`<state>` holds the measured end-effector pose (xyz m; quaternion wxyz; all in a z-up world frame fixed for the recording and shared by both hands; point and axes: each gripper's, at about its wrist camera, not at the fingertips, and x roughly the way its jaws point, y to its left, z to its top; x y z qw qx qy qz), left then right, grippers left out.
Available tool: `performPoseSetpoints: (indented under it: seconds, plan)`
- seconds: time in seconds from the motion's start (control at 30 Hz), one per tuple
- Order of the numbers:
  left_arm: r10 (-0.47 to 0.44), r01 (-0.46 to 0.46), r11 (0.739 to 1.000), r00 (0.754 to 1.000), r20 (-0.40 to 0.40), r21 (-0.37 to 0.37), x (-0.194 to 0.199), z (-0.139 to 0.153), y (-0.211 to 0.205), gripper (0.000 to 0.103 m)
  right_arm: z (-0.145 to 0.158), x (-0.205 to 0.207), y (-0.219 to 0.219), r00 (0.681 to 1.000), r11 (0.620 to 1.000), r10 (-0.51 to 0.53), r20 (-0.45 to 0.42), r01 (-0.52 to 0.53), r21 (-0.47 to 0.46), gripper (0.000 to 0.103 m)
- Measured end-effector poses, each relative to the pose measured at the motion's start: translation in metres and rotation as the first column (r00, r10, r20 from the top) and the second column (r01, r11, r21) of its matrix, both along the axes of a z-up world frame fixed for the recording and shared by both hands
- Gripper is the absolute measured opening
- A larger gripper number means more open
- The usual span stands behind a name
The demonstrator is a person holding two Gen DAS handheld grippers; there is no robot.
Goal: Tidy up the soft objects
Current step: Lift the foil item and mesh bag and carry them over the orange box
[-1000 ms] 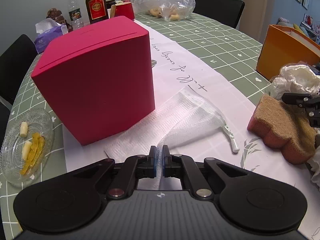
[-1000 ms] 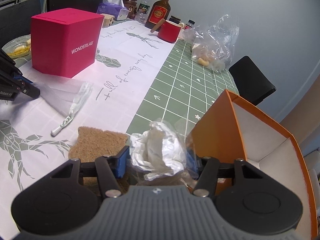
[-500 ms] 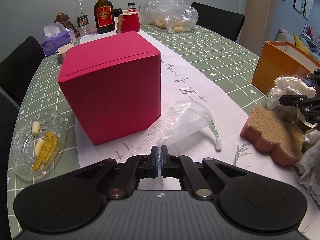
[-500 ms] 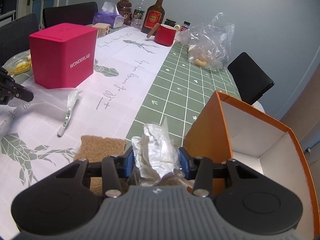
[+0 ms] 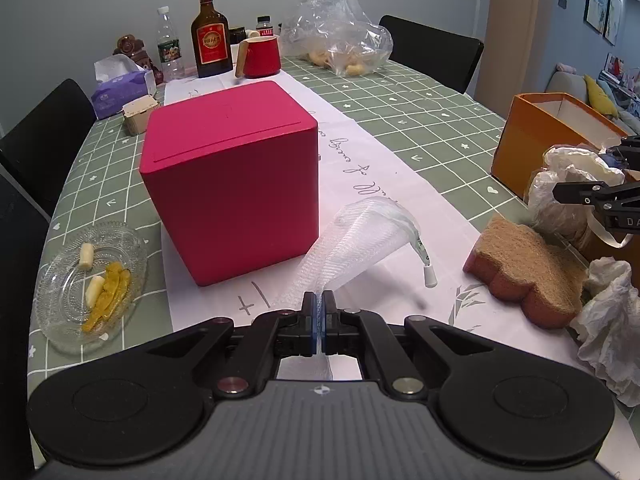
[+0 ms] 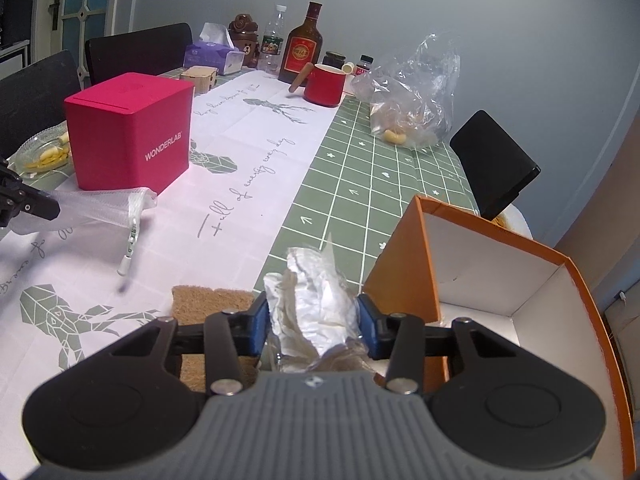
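Note:
My left gripper (image 5: 319, 303) is shut on one end of a clear mesh bag (image 5: 360, 236), which hangs lifted off the white runner with its zipper pull (image 5: 430, 276) dangling. From the right wrist view the same mesh bag (image 6: 104, 208) shows at the far left. My right gripper (image 6: 314, 312) is shut on a crumpled white plastic bag (image 6: 316, 304), held above a brown sponge (image 6: 208, 300) and beside an open orange box (image 6: 516, 280). The brown sponge (image 5: 528, 264) lies at the right in the left wrist view.
A pink cube box (image 5: 236, 176) stands mid-table. A glass dish (image 5: 80, 280) with food scraps sits left. Bottles (image 5: 211, 36), a red mug (image 5: 260, 56), a tissue pack (image 5: 120, 88) and a clear bag (image 5: 336, 36) crowd the far end. More crumpled white material (image 5: 612, 328) lies at the right. Black chairs surround the table.
My left gripper has risen and drawn back, pulling the mesh bag up off the runner. My right gripper has closed on the crumpled white bag and lifted it slightly.

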<state>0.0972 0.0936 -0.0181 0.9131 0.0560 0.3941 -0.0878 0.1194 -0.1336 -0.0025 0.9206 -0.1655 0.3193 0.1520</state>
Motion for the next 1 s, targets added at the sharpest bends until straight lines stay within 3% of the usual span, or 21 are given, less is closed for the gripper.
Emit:
performPoseSetpoints:
  seconds: [0.3, 0.57, 1.0]
  plan:
    - [0.002, -0.001, 1.0, 0.999, 0.047, -0.006, -0.014, 0.031, -0.006, 0.002, 0.015, -0.013, 0.009, 0.998, 0.998, 0.054, 0.035, -0.054, -0.025, 0.044]
    - [-0.026, 0.022, 0.999, 0.997, 0.079, 0.044, -0.024, 0.062, -0.03, 0.001, 0.039, -0.027, 0.008, 0.993, 0.995, 0.095, 0.076, -0.092, -0.035, 0.044]
    - [-0.098, 0.082, 0.991, 0.983, 0.156, 0.104, -0.04, 0.13, -0.081, 0.002, 0.108, -0.046, -0.021, 0.976, 0.994, 0.108, 0.187, -0.101, -0.043, 0.044]
